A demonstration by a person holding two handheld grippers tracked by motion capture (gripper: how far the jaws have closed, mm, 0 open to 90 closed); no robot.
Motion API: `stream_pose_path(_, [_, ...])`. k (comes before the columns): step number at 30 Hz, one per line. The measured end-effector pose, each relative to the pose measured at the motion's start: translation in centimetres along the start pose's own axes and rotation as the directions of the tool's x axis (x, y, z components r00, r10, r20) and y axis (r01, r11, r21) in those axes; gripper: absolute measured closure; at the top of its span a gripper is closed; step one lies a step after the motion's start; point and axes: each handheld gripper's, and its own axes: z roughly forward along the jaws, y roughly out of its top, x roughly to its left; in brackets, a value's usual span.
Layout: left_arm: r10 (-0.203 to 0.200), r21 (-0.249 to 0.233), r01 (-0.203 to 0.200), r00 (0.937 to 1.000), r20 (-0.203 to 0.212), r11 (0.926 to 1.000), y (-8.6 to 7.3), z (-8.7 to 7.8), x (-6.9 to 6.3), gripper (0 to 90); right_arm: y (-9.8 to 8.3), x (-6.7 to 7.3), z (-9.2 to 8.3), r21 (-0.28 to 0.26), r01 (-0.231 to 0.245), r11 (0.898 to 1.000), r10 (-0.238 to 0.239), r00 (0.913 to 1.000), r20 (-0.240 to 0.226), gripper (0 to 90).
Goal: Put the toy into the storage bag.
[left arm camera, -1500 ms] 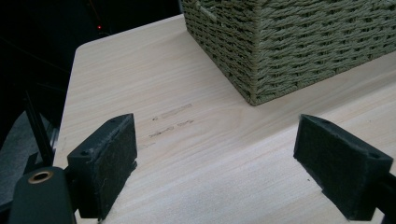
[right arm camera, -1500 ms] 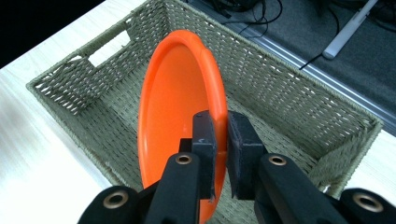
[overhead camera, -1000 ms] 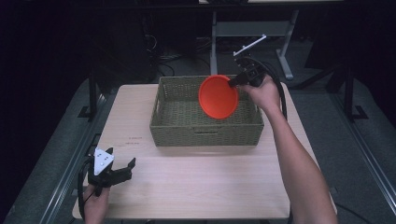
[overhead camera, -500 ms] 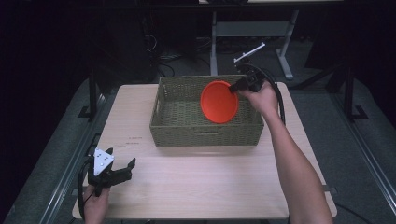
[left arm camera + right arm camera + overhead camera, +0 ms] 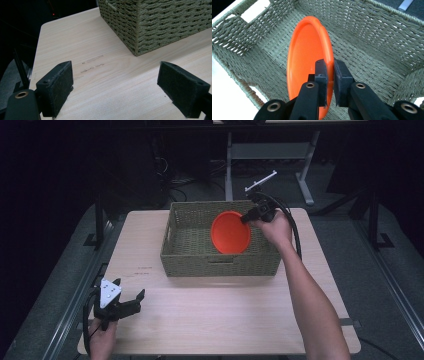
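Note:
An orange plate (image 5: 230, 233) hangs on edge inside the woven basket (image 5: 180, 227), at its right half. My right gripper (image 5: 246, 218) is shut on the plate's rim. In the right gripper view the two black pads pinch the rim of the plate (image 5: 308, 62) over the basket's floor (image 5: 367, 57), with the gripper (image 5: 330, 71) clamped tight. My left gripper (image 5: 135, 301) rests at the table's front left corner, jaws wide apart and nothing between them. In the left gripper view its pads (image 5: 56, 86) frame bare wood, with the basket's corner (image 5: 150, 25) ahead; the gripper (image 5: 115, 82) stands open.
The light wooden table (image 5: 220, 315) has faint marks (image 5: 93, 63) left of the basket. Beyond the table's far edge stand a metal frame (image 5: 260, 155) and a white bar (image 5: 261, 181) over a dark floor. Dark rails run along both sides.
My right gripper has lowered the orange plate deeper into the basket. The left gripper has stayed where it was.

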Motion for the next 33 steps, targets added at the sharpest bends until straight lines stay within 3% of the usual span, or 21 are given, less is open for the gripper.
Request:
stream_pose_path(10, [0.000, 0.001, 0.000, 1.0000, 0.004, 1.0000, 0.0, 0.0, -0.1, 12.8, -1.0, -1.0, 0.9, 0.024, -0.039, 0.999, 0.039, 0.9992, 0.001, 82.4])
stream_pose_path(33, [-0.001, 0.000, 0.001, 1.0000, 0.004, 1.0000, 0.0, 0.0, -0.1, 12.8, -2.1, -1.4, 3.3, 0.115, -0.047, 0.992, 0.045, 0.9989, 0.015, 82.1])
